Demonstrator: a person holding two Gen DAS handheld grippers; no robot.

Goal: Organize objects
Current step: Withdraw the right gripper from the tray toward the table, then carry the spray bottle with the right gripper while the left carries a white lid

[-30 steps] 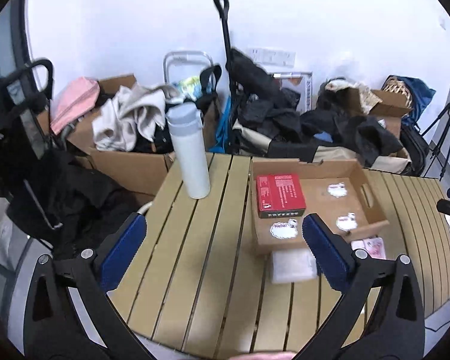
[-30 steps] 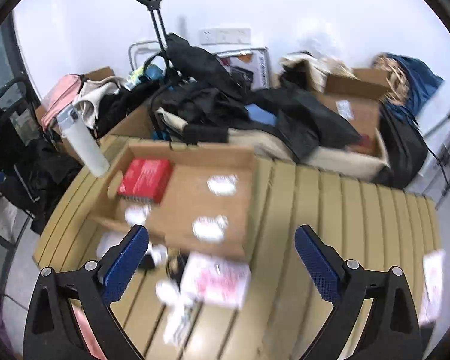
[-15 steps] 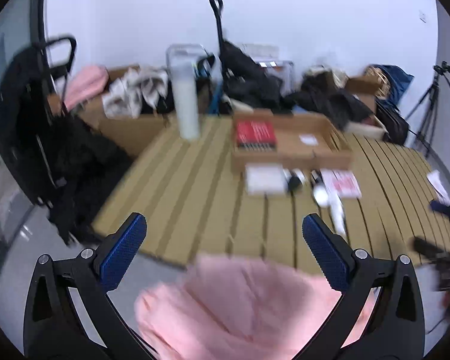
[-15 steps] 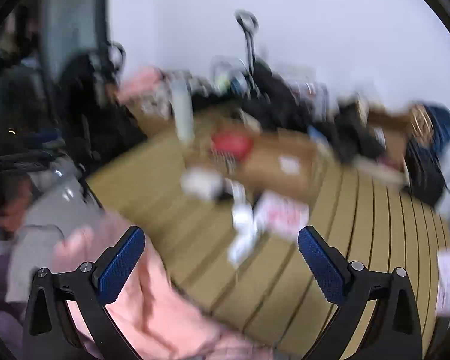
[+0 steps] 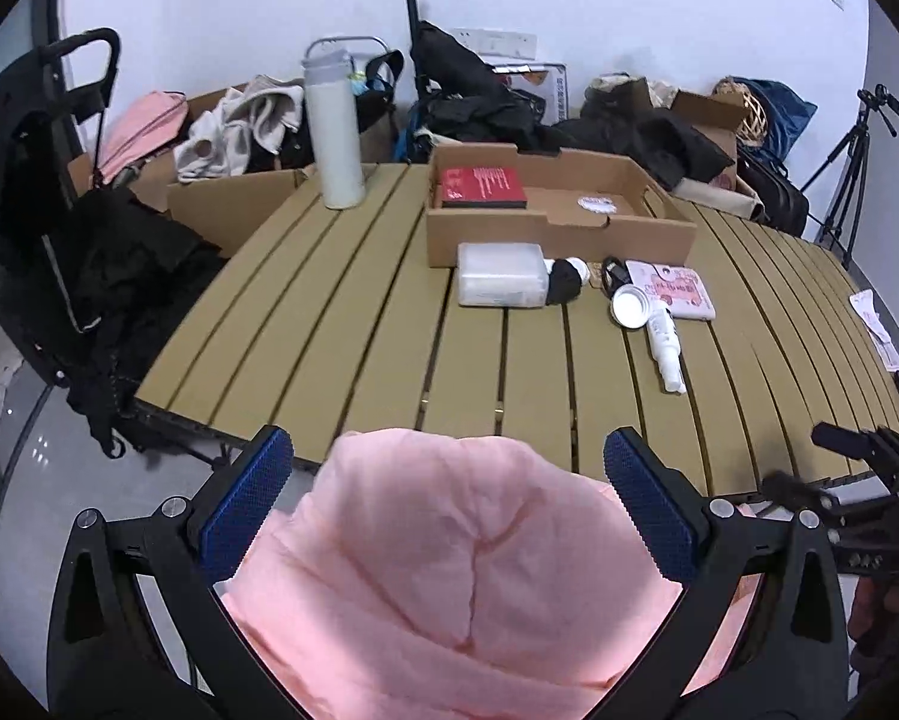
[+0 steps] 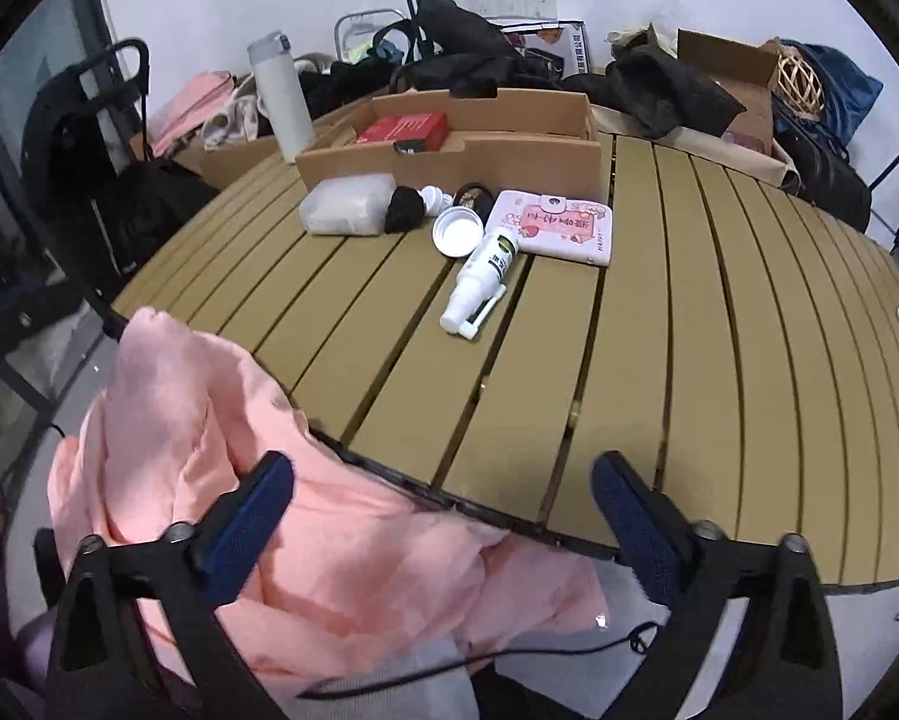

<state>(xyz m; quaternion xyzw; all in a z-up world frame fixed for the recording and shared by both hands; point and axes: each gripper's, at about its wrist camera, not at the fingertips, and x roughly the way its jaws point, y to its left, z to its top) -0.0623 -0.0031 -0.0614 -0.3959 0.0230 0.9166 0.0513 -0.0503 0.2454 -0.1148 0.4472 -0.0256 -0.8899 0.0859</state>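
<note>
A cardboard tray (image 5: 560, 237) (image 6: 527, 150) on the slatted table holds a red box (image 5: 482, 186) (image 6: 404, 127). In front of it lie a clear plastic box (image 5: 500, 282) (image 6: 347, 211), a black bundle (image 5: 563, 281), a white lid (image 6: 458, 231), a white spray bottle (image 5: 665, 342) (image 6: 479, 279) and a pink pouch (image 5: 671, 297) (image 6: 554, 227). My left gripper (image 5: 449, 498) is open, off the table's near edge, above a pink garment (image 5: 467, 588). My right gripper (image 6: 443, 516) is open at the near edge, with the garment (image 6: 221, 480) under its left finger.
A tall white bottle (image 5: 332, 132) (image 6: 281, 99) stands at the table's far left. Cartons with clothes, black bags, a cart handle and a tripod (image 5: 851, 174) crowd the space behind the table. A paper (image 5: 875, 324) lies at the right edge.
Both grippers have pulled back from over the tray to the table's near edge and lower. The pink garment has come into both views.
</note>
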